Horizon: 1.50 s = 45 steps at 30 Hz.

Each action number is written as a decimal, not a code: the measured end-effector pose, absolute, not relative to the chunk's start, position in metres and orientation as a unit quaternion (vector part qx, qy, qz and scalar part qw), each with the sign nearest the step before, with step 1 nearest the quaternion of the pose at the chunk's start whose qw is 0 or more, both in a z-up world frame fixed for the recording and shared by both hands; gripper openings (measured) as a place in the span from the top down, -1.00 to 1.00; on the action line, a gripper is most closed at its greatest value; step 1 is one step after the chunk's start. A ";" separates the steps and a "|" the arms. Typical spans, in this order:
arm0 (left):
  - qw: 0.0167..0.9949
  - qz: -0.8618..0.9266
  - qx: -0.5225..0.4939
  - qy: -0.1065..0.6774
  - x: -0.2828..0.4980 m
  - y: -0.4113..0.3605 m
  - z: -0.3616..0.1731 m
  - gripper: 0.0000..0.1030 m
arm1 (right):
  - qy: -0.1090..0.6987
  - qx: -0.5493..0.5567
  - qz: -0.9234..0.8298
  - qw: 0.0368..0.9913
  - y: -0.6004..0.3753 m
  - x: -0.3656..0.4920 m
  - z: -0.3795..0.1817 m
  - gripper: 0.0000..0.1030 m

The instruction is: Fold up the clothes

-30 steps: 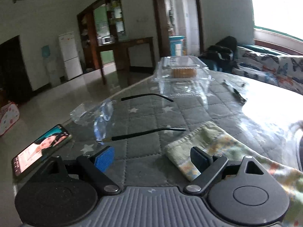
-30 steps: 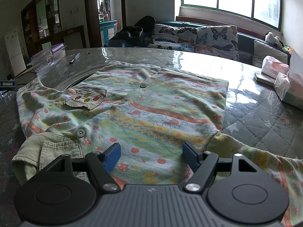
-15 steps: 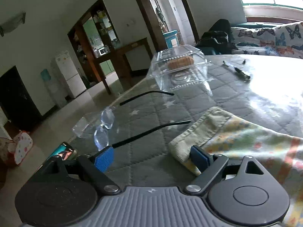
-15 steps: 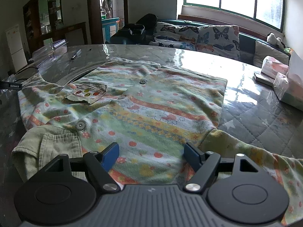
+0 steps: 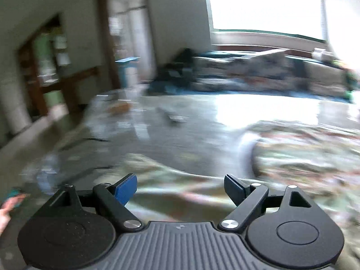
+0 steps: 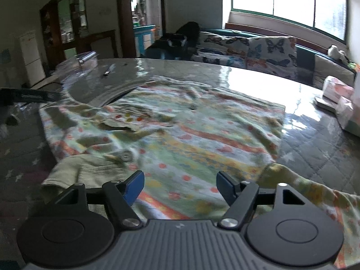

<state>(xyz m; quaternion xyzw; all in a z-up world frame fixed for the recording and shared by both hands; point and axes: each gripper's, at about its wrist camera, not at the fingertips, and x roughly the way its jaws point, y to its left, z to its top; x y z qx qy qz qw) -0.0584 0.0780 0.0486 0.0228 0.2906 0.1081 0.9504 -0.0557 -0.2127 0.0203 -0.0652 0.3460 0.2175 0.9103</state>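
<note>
A child's patterned button shirt lies spread flat on the grey quilted table, collar toward me, with a small chest pocket. My right gripper is open and empty, low over the shirt's near edge beside the collar. A sleeve trails off to its right. The left wrist view is blurred; my left gripper is open and empty over a sleeve, with the shirt body to the right.
A clear plastic box and a pen sit at the table's far left. Tissue packs stand at the right edge. A butterfly-print sofa runs behind the table. A dark object reaches in from the left.
My left gripper has swung quickly to the right, from the glasses and phone toward the shirt. My right gripper has edged forward over the shirt. Both stay open.
</note>
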 end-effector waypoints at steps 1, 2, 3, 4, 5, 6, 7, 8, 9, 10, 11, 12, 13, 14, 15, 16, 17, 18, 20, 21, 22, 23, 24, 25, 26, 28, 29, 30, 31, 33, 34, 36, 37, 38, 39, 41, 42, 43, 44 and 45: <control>0.952 0.082 0.023 0.295 -0.058 0.068 0.047 -0.66 | 0.346 -0.070 0.224 0.908 -0.210 -0.058 0.021 -0.39; 0.952 0.064 0.029 0.298 -0.059 0.060 0.044 -0.65 | 0.346 -0.075 0.230 0.906 -0.207 -0.060 0.021 -0.39; 0.951 0.054 0.039 0.301 -0.060 0.054 0.040 -0.65 | 0.349 -0.079 0.231 0.905 -0.206 -0.062 0.020 -0.39; 0.951 0.044 0.049 0.304 -0.062 0.048 0.035 -0.65 | 0.352 -0.082 0.232 0.903 -0.206 -0.064 0.018 -0.39; 0.949 0.033 0.060 0.306 -0.063 0.042 0.031 -0.64 | 0.354 -0.086 0.232 0.902 -0.205 -0.065 0.017 -0.39; 0.948 0.023 0.070 0.309 -0.065 0.036 0.027 -0.64 | 0.357 -0.089 0.233 0.900 -0.204 -0.067 0.016 -0.39; 0.947 0.013 0.080 0.311 -0.067 0.030 0.023 -0.64 | 0.360 -0.093 0.234 0.898 -0.204 -0.068 0.015 -0.39; 0.945 0.009 0.094 0.312 -0.069 0.026 0.018 -0.64 | 0.362 -0.096 0.235 0.897 -0.203 -0.070 0.013 -0.39; 0.944 0.010 0.108 0.312 -0.073 0.023 0.013 -0.66 | 0.364 -0.094 0.235 0.896 -0.205 -0.070 0.012 -0.39; 0.943 0.011 0.116 0.311 -0.076 0.022 0.010 -0.67 | 0.365 -0.092 0.235 0.896 -0.207 -0.072 0.012 -0.39; 0.944 0.012 0.118 0.307 -0.079 0.024 0.009 -0.67 | 0.365 -0.091 0.235 0.896 -0.209 -0.073 0.013 -0.39; 0.945 0.012 0.120 0.303 -0.081 0.025 0.008 -0.67 | 0.364 -0.091 0.234 0.897 -0.210 -0.074 0.014 -0.39; 0.946 0.012 0.121 0.301 -0.084 0.026 0.008 -0.67 | 0.364 -0.091 0.234 0.897 -0.211 -0.075 0.015 -0.39; 0.946 0.011 0.122 0.301 -0.086 0.028 0.008 -0.67 | 0.365 -0.091 0.234 0.897 -0.212 -0.076 0.015 -0.39; 0.946 0.010 0.122 0.300 -0.088 0.030 0.008 -0.68 | 0.366 -0.091 0.234 0.896 -0.213 -0.076 0.015 -0.39; 0.946 0.010 0.122 0.300 -0.089 0.032 0.009 -0.68 | 0.367 -0.090 0.234 0.896 -0.214 -0.076 0.014 -0.39; 0.946 0.012 0.121 0.302 -0.090 0.033 0.010 -0.68 | 0.369 -0.087 0.234 0.895 -0.215 -0.077 0.014 -0.39; 0.945 0.014 0.118 0.305 -0.090 0.035 0.011 -0.68 | 0.371 -0.084 0.233 0.895 -0.216 -0.077 0.013 -0.39; 0.946 0.017 0.112 0.305 -0.090 0.035 0.017 -0.68 | 0.366 -0.081 0.230 0.898 -0.218 -0.078 0.016 -0.39; 0.947 0.017 0.111 0.302 -0.091 0.033 0.021 -0.66 | 0.362 -0.080 0.228 0.900 -0.219 -0.080 0.017 -0.39; 0.949 0.016 0.111 0.296 -0.092 0.031 0.025 -0.66 | 0.358 -0.079 0.225 0.903 -0.220 -0.081 0.020 -0.39; 0.951 0.013 0.111 0.289 -0.093 0.028 0.029 -0.66 | 0.354 -0.078 0.223 0.905 -0.221 -0.082 0.021 -0.39; 0.953 0.008 0.110 0.282 -0.093 0.024 0.033 -0.66 | 0.353 -0.077 0.222 0.906 -0.222 -0.082 0.022 -0.39; 0.955 0.002 0.108 0.275 -0.093 0.020 0.038 -0.65 | 0.355 -0.076 0.219 0.906 -0.224 -0.081 0.021 -0.39; 0.957 -0.006 0.107 0.268 -0.093 0.015 0.041 -0.65 | 0.358 -0.076 0.216 0.905 -0.224 -0.081 0.020 -0.39; 0.959 -0.028 0.104 0.262 -0.092 0.004 0.045 -0.65 | 0.361 -0.075 0.213 0.905 -0.227 -0.081 0.017 -0.38; 0.959 -0.038 0.104 0.262 -0.091 -0.002 0.044 -0.65 | 0.361 -0.073 0.211 0.906 -0.228 -0.082 0.017 -0.38; 0.957 -0.046 0.106 0.265 -0.089 -0.008 0.043 -0.65 | 0.360 -0.070 0.210 0.906 -0.229 -0.083 0.018 -0.37; 0.956 -0.056 0.107 0.267 -0.088 -0.014 0.041 -0.65 | 0.359 -0.067 0.209 0.907 -0.231 -0.085 0.018 -0.37; 0.953 -0.077 0.115 0.271 -0.088 -0.026 0.035 -0.66 | 0.351 -0.059 0.202 0.912 -0.237 -0.087 0.022 -0.37; 0.950 -0.086 0.120 0.275 -0.089 -0.031 0.031 -0.66 | 0.350 -0.057 0.197 0.914 -0.239 -0.089 0.023 -0.37; 0.945 -0.097 0.133 0.283 -0.089 -0.040 0.022 -0.66 | 0.352 -0.055 0.185 0.916 -0.247 -0.090 0.022 -0.35; 0.942 -0.102 0.138 0.287 -0.090 -0.044 0.018 -0.66 | 0.357 -0.055 0.180 0.915 -0.250 -0.091 0.020 -0.29; 0.940 -0.105 0.143 0.291 -0.091 -0.047 0.014 -0.66 | 0.362 -0.055 0.175 0.914 -0.253 -0.091 0.017 -0.27; 0.940 -0.106 0.147 0.290 -0.093 -0.049 0.012 -0.66 | 0.364 -0.053 0.173 0.914 -0.256 -0.092 0.016 -0.26; 0.940 -0.107 0.151 0.288 -0.094 -0.050 0.011 -0.66 | 0.369 -0.051 0.168 0.913 -0.262 -0.095 0.014 -0.24; 0.939 -0.107 0.152 0.288 -0.095 -0.050 0.011 -0.67 | 0.368 -0.051 0.166 0.913 -0.264 -0.096 0.015 -0.24; 0.939 -0.108 0.154 0.288 -0.095 -0.051 0.010 -0.67 | 0.367 -0.050 0.164 0.914 -0.266 -0.098 0.016 -0.24; 0.939 -0.108 0.155 0.288 -0.095 -0.051 0.011 -0.67 | 0.364 -0.048 0.160 0.916 -0.269 -0.100 0.018 -0.24; 0.939 -0.108 0.157 0.287 -0.095 -0.051 0.011 -0.68 | 0.363 -0.049 0.156 0.917 -0.271 -0.100 0.018 -0.24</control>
